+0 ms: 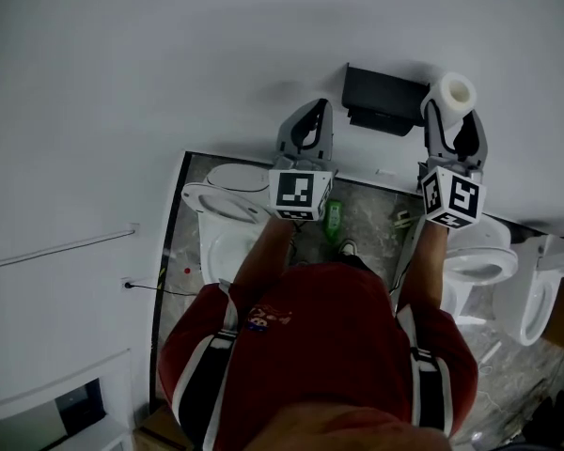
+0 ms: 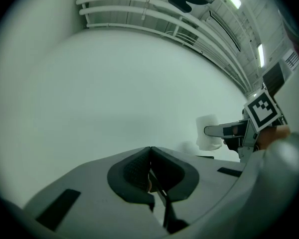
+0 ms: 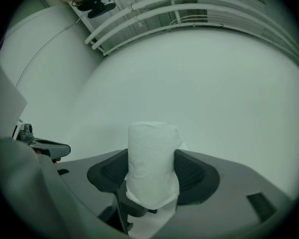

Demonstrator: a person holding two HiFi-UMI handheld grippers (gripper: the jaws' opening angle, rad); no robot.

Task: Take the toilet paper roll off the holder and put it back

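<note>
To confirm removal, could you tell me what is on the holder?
No roll shows on the holder; the roll sits in the right gripper's jaws beside it. Its underside is hidden.

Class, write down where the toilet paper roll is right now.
The toilet paper roll is at the head view's upper right, gripped in the right gripper, just right of the black holder on the white wall.

The person wears a dark red short-sleeved top with black stripes edged in white down each side and a small patch by the left shoulder. The left gripper and right gripper have pale grey shells and dark ribbed pads. Each carries a cube of black-and-white square markers.
</note>
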